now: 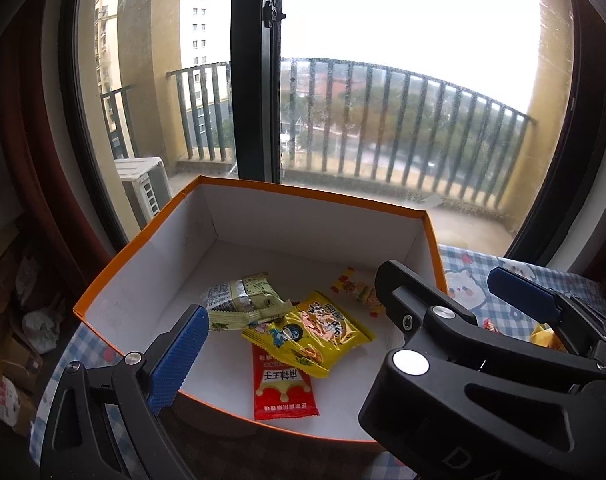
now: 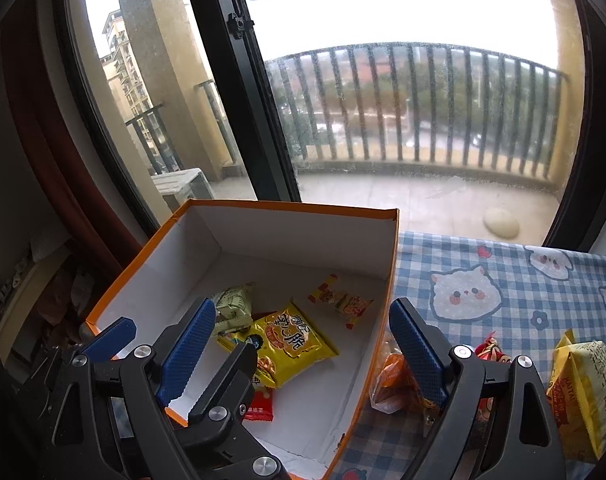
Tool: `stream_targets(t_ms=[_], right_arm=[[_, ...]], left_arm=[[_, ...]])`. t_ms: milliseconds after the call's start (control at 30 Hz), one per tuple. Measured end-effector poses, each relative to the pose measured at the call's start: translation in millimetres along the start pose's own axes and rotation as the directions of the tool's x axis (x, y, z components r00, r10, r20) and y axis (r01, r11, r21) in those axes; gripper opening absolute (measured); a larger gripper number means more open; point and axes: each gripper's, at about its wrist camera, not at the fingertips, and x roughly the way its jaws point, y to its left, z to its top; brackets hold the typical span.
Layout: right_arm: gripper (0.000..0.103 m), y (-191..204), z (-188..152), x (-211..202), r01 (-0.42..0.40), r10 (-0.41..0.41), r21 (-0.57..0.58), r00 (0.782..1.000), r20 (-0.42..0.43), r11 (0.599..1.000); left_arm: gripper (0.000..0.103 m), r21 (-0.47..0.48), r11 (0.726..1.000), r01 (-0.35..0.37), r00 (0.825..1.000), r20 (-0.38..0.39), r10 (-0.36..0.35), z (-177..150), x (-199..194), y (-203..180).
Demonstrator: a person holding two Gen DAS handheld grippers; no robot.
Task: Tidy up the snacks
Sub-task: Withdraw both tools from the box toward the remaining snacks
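Checked tablecloth point(image 2: 503, 332) by window. Box point(image 2: 263, 210) held four packets. Loose snacks point(image 2: 583, 384) lay right of box, beside right gripper point(image 2: 303, 356); left gripper point(image 1: 291, 316) farther. Both grippers apart, empty.

1. Orange box point(image 1: 143, 240), white inside, open, frame centre.
2. Inside: yellow packet point(image 1: 309, 330) overlapping red packet point(image 1: 283, 390); green packet point(image 1: 243, 294) upper left.
3. Yellow HAITAI pack point(image 2: 583, 384) outside, lower right.

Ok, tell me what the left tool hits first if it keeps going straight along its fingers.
Most likely the yellow snack packet lying in the orange box, right between the open left tool fingers. Depth is unclear; it may cross the box's near wall first.
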Motion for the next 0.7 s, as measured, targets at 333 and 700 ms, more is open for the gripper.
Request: stream_targets(t_ms=[333, 700], right_arm=[[0.091, -15.6, -13.4, -36.7, 0.034, -0.032, -0.026, 0.998, 0.051, 0.999], [0.091, -38.8, -32.0, -83.5, 0.034, -0.029, -0.054, 0.995, 0.093, 0.998]], left_arm=[[0.099, 0.039, 0.999, 0.027, 0.999, 0.030, -0.028, -11.0, -26.0, -23.2], [0.099, 0.064, 0.995, 0.072, 0.996, 0.056, -0.076, -31.0, -56.0, -57.5]])
